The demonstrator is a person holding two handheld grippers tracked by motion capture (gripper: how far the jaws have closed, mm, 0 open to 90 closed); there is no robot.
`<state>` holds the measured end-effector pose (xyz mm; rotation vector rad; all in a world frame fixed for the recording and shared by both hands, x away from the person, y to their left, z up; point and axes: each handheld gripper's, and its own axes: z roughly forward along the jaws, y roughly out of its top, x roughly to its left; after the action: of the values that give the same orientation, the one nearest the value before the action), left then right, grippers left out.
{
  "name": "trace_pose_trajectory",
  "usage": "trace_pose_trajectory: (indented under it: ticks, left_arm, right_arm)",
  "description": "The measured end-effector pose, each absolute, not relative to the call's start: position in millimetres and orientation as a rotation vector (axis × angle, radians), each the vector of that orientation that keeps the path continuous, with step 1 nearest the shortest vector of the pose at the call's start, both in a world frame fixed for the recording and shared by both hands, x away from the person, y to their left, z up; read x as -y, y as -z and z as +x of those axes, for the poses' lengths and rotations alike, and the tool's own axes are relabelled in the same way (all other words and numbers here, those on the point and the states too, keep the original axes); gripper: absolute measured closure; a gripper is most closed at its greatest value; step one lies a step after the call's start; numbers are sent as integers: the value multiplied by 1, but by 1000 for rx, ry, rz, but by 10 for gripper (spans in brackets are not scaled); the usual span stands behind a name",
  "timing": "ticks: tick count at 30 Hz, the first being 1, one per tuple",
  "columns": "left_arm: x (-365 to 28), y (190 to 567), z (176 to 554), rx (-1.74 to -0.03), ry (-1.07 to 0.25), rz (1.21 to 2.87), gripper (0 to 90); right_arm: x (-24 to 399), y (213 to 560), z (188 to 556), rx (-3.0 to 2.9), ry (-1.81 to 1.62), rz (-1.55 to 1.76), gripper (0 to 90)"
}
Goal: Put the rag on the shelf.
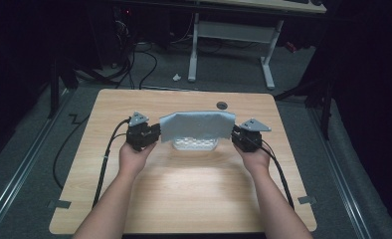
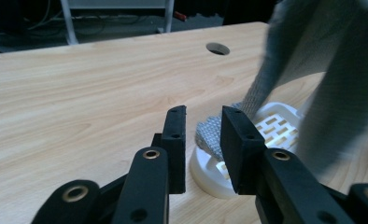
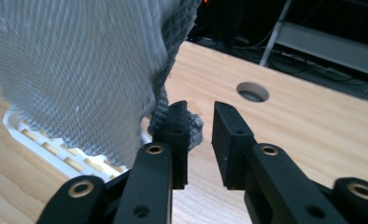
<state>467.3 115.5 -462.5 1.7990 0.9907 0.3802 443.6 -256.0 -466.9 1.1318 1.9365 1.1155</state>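
Note:
A grey woven cloth (image 1: 197, 125) hangs spread between my two grippers above a white slotted tray (image 1: 195, 144) on the wooden table. My left gripper (image 1: 156, 133) is at the cloth's left edge. In the left gripper view its jaws (image 2: 203, 112) stand apart, a cloth corner (image 2: 210, 135) lies just beyond the gap, and the pads do not press on it. My right gripper (image 1: 235, 133) is at the right edge. In the right gripper view its jaws (image 3: 201, 106) are also apart, and the cloth (image 3: 79, 70) drapes against the outside of the left jaw over the tray (image 3: 42, 144).
The table (image 1: 184, 199) has a round hole (image 1: 222, 105) near its far edge, behind the cloth. A desk with white legs (image 1: 194, 45) stands beyond the table, with cables on the floor to the left. Both forearms come in from the near edge.

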Motion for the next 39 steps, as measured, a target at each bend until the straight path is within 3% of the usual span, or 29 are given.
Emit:
trace_pose_trajectory:
  ticks: [29, 39]
  left_arm:
    - [-162, 446, 458, -1045, -466, 1722, 641]
    - [-165, 446, 437, -1010, -503, 1741, 610]
  right_arm:
    - [286, 443, 431, -1853, -1105, 1144, 668]
    - [285, 440, 413, -1842, -1127, 1121, 614]
